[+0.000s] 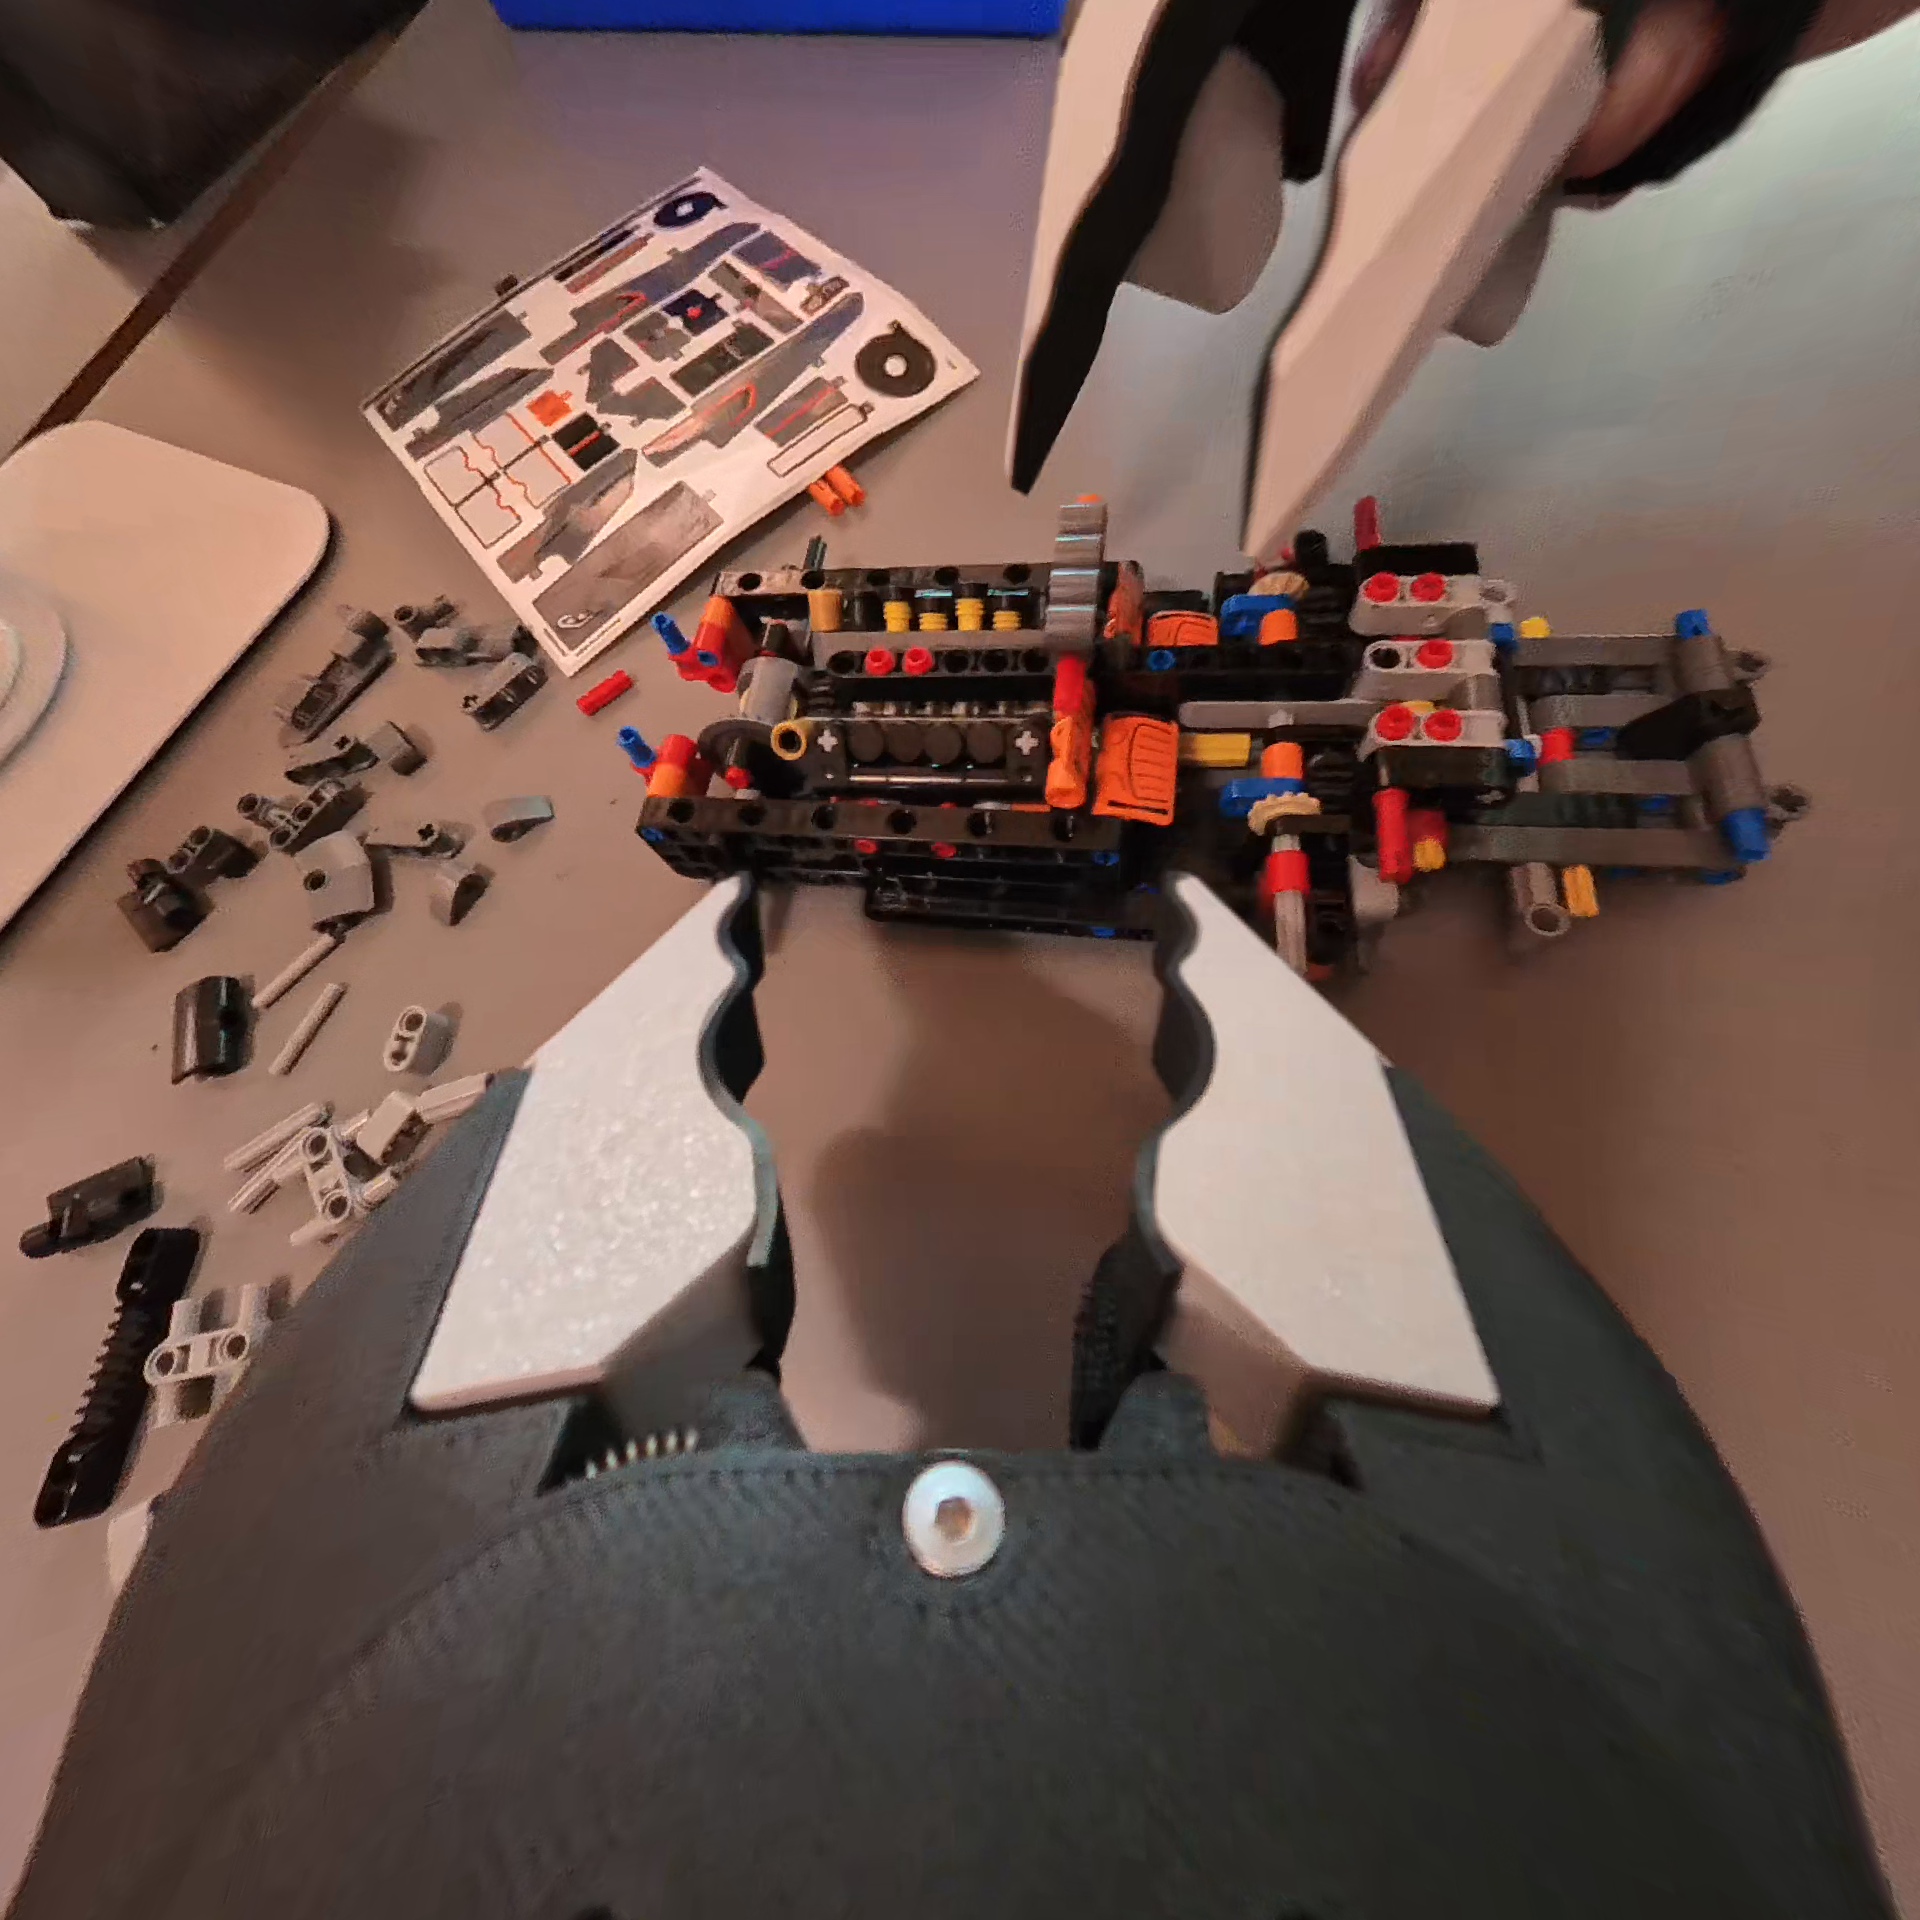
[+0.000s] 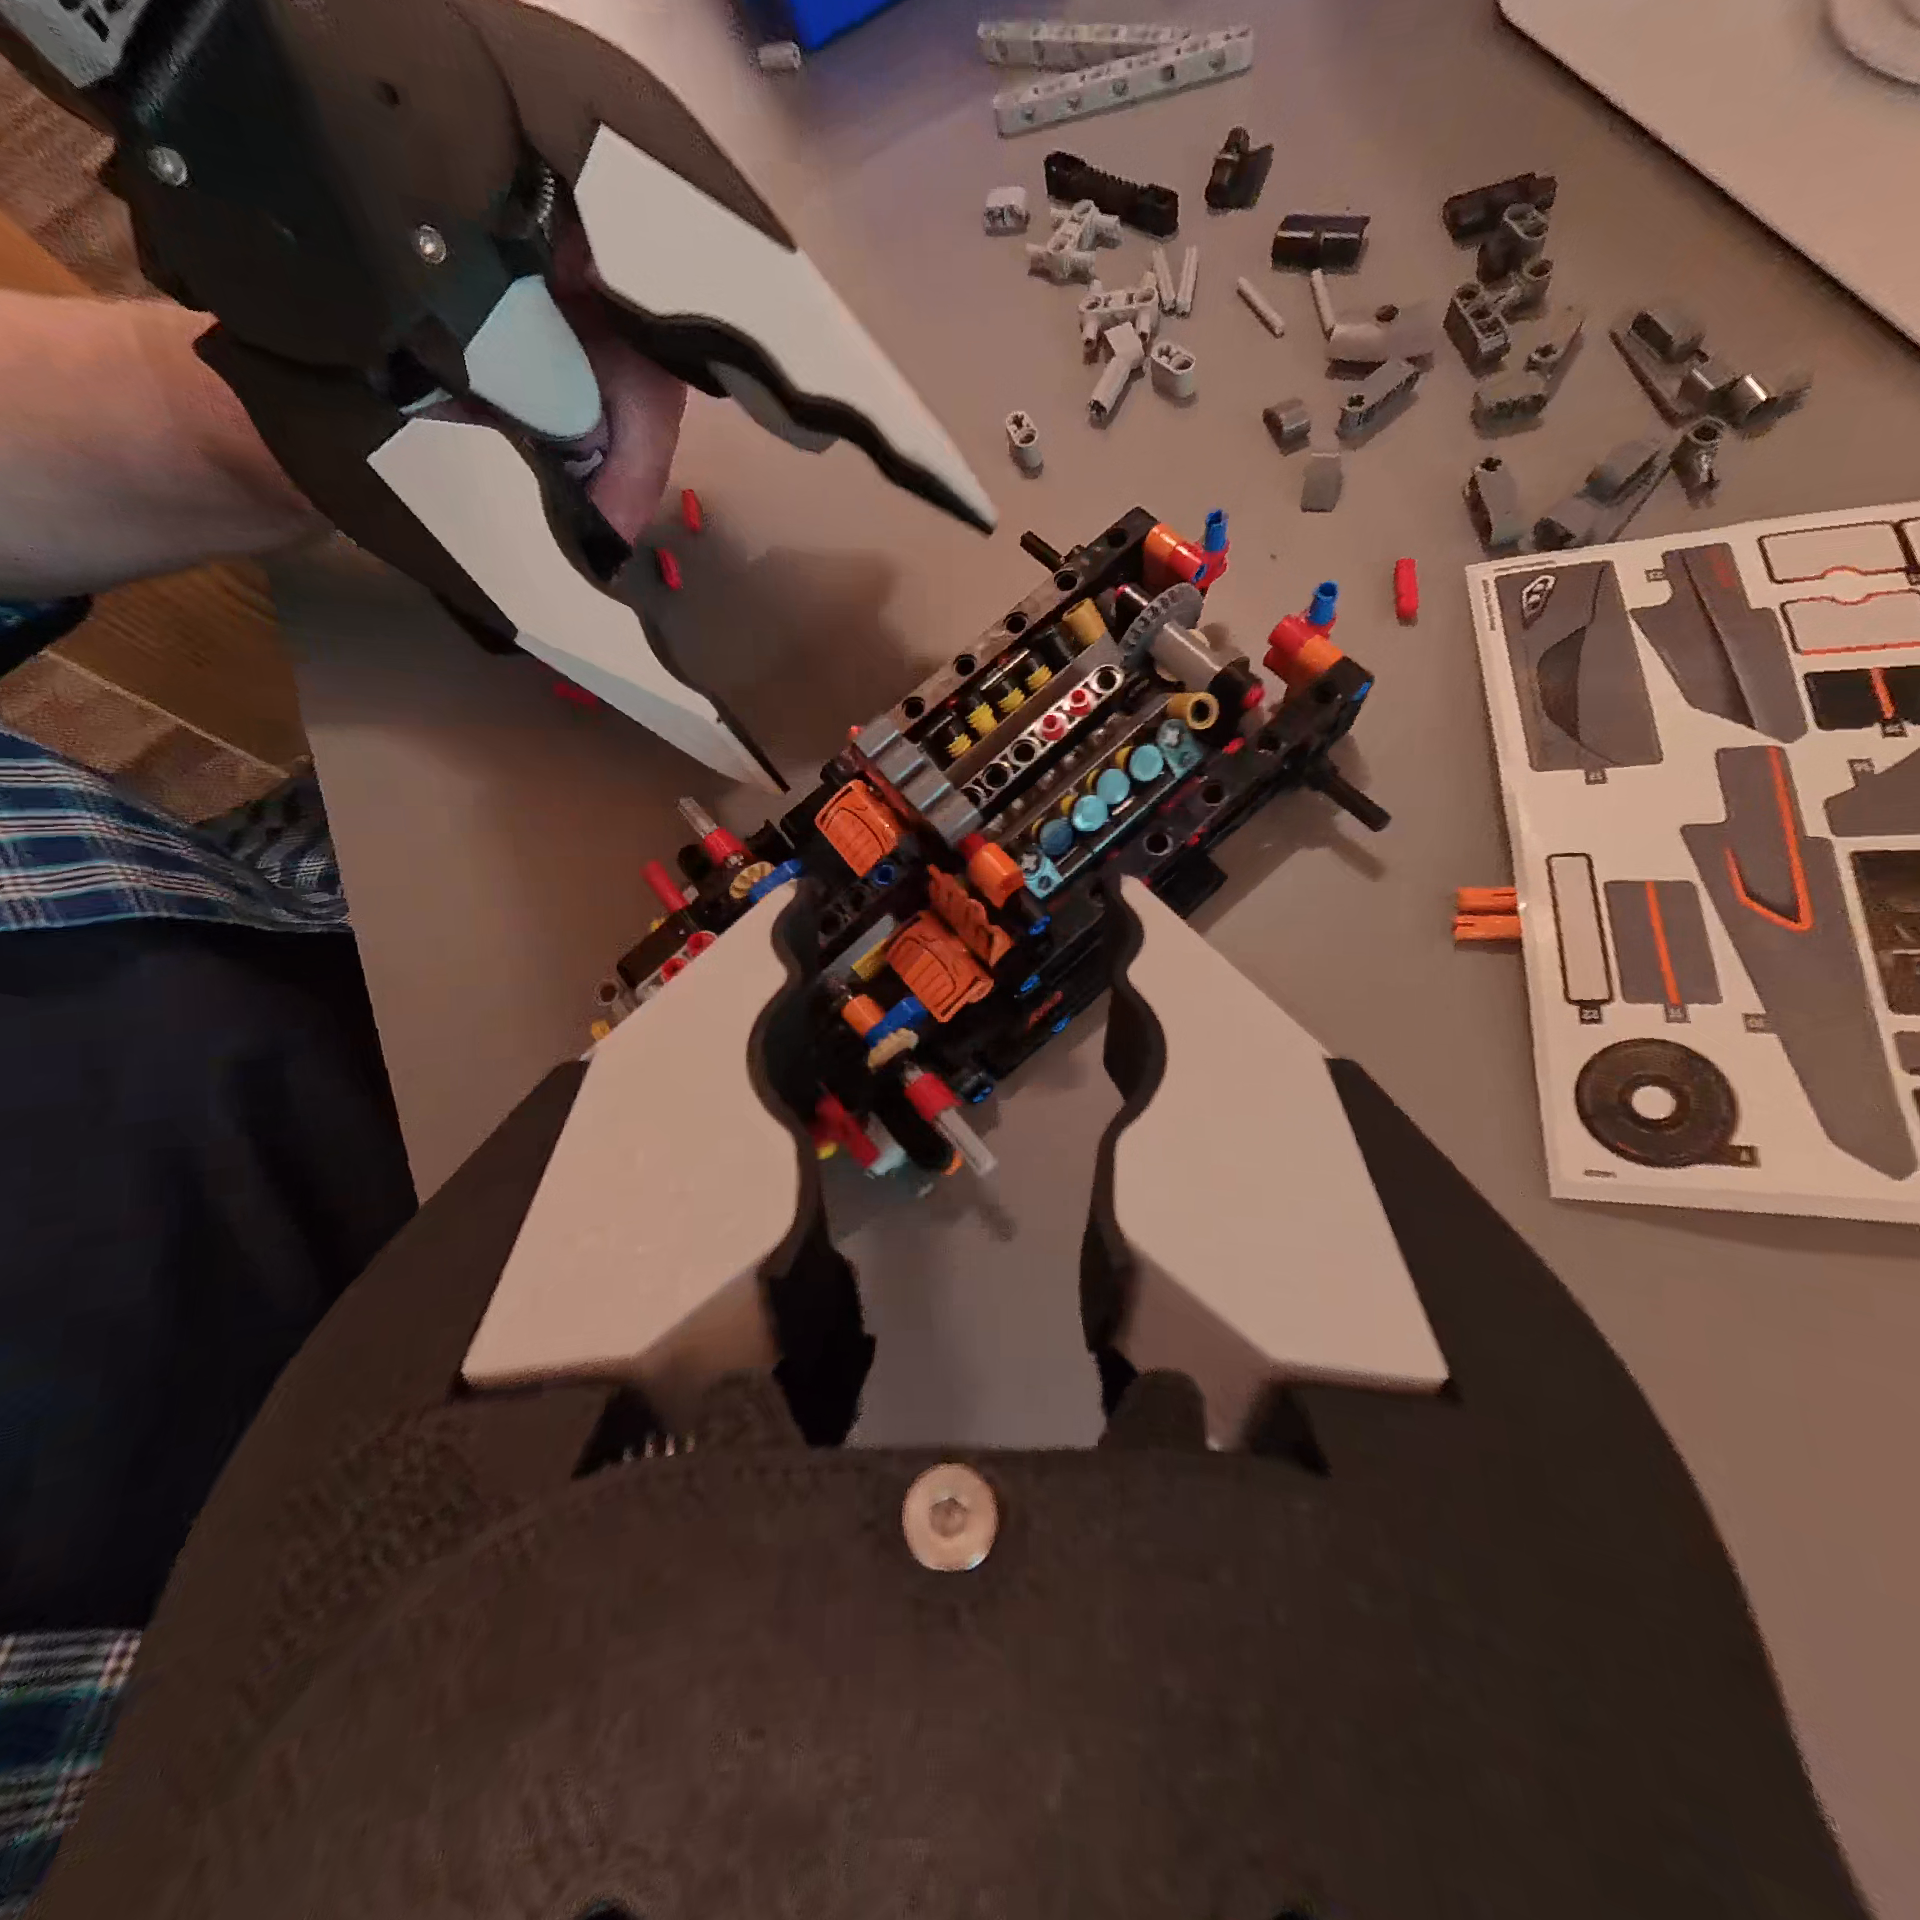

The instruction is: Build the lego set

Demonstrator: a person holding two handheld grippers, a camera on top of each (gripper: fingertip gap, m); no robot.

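Observation:
A partly built Lego chassis (image 1: 1143,727), black with orange, red, yellow and blue parts, lies on the grey table. My left gripper (image 1: 961,904) is open and empty, its tips just at the chassis's near black beam. My right gripper (image 1: 1143,509) comes down from the far side, open, one fingertip close to the model's top. In the right wrist view the chassis (image 2: 1039,831) lies diagonally and my right gripper (image 2: 954,899) straddles its orange middle, jaws wide apart. The left gripper (image 2: 883,655) shows open at the upper left.
Loose grey and black parts (image 1: 312,883) lie left of the model, also in the right wrist view (image 2: 1403,312). A sticker sheet (image 1: 665,416) lies behind, with orange pins (image 1: 836,488) and a red pin (image 1: 605,691) beside it. A white flat base (image 1: 156,623) is at the left. My hands' fingertips stand some 7 cm from each other.

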